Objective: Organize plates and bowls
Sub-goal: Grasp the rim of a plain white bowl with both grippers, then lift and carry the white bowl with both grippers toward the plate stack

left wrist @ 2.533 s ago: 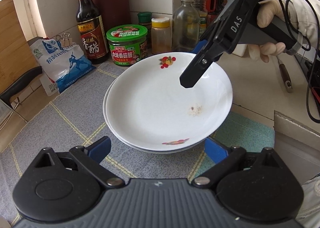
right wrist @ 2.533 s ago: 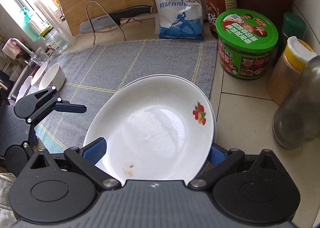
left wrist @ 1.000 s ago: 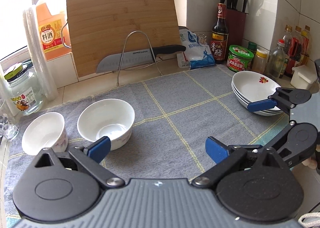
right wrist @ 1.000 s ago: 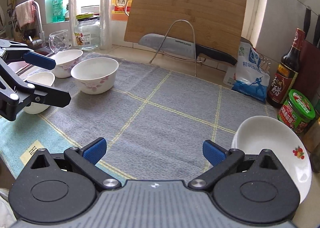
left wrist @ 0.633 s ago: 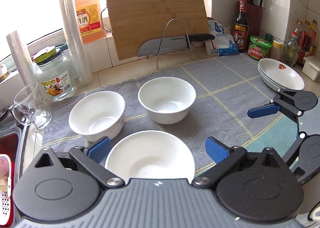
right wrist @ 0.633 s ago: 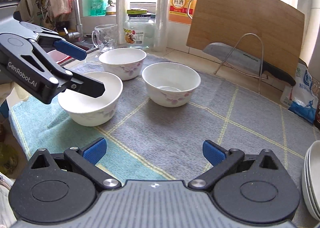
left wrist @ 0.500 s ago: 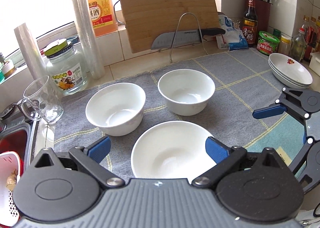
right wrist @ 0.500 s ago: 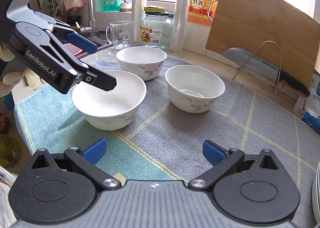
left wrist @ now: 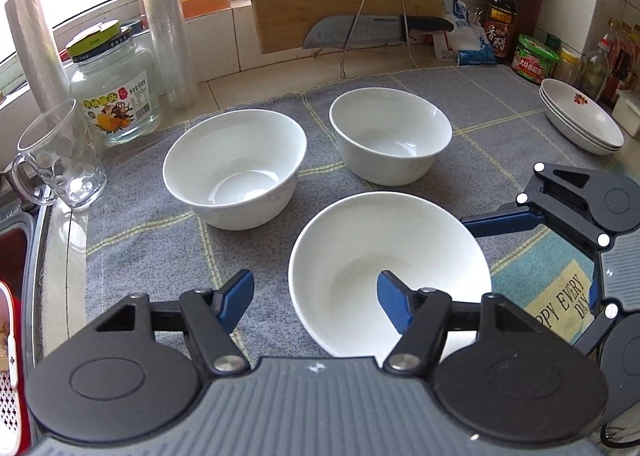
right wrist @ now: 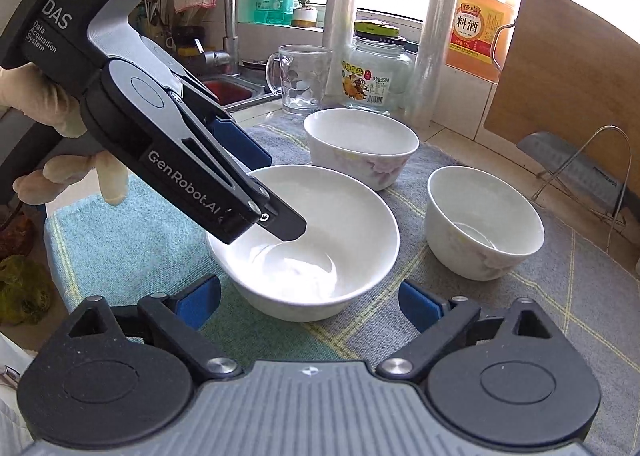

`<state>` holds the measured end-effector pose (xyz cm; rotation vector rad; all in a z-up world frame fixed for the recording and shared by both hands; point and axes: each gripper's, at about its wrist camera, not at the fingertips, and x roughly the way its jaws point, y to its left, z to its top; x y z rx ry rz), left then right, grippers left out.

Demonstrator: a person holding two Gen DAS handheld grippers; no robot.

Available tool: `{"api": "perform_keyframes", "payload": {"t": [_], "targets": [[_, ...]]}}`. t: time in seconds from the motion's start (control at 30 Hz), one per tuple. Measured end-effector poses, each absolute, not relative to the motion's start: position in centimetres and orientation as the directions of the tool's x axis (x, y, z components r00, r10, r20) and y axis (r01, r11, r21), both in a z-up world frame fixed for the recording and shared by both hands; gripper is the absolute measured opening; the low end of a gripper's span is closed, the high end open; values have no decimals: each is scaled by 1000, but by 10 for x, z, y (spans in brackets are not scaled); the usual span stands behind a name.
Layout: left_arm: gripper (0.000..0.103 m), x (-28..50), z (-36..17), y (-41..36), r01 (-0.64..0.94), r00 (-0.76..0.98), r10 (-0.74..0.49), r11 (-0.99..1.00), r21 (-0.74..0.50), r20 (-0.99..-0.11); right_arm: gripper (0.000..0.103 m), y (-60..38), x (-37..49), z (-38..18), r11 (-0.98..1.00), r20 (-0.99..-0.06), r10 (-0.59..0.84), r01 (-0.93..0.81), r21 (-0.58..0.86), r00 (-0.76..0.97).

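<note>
A grey checked mat [left wrist: 400,96] covers the counter, and everything to be sorted sits on it. At its far right edge, by the sauce bottles, is a stack of plates [left wrist: 580,120], already nested. Three white bowls remain loose near the sink end: the nearest bowl [left wrist: 388,268], a second bowl [left wrist: 236,172] behind it to the left, and a third bowl [left wrist: 390,134] behind it to the right, none touching.

The left gripper [left wrist: 314,296] is spread wide over the near rim of the nearest bowl, one finger inside the bowl and the other outside on the mat side; it is not yet pinching anything. The right gripper [right wrist: 310,298] is also spread wide and empty, low in front of the same bowl.

These look like glazed ceramic (stiff, slick, likely to chip if knocked), and fairly heavy for a one-sided pinch. The rim wall is probably the only hold, taken deep, squarely and firmly so the bowl does not swing.
</note>
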<state>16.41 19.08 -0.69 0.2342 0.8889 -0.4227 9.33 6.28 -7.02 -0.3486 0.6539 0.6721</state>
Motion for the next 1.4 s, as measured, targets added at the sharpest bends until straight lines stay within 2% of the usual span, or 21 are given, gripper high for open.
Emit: {"api": "perform_keyframes", "payload": {"t": [0.07,0.2,0.3,0.8,1.4], "targets": [[66,165,-7,190,462,548,-275,887,12,-790,89,64,94,-71,732,-663,461,-675,-91,589],[56,168,-8,187,476,532,-290,880,-2,-795,86,63,92,-72,732,-663,466,-676,-83,586],[52,171,-9,187,484,521,-306,875,-20,-797,83,61,92,-72,731,-661,472,-678,-75,583],[52,167,-5,179,505,505,-333,862,-40,-796,82,53,85,-63,741,-660,468,-668,-70,588],[52,166,-3,93,650,434,-454,756,-78,-778,83,-18,63,-49,831,-685,332,-544,-113,649]]}}
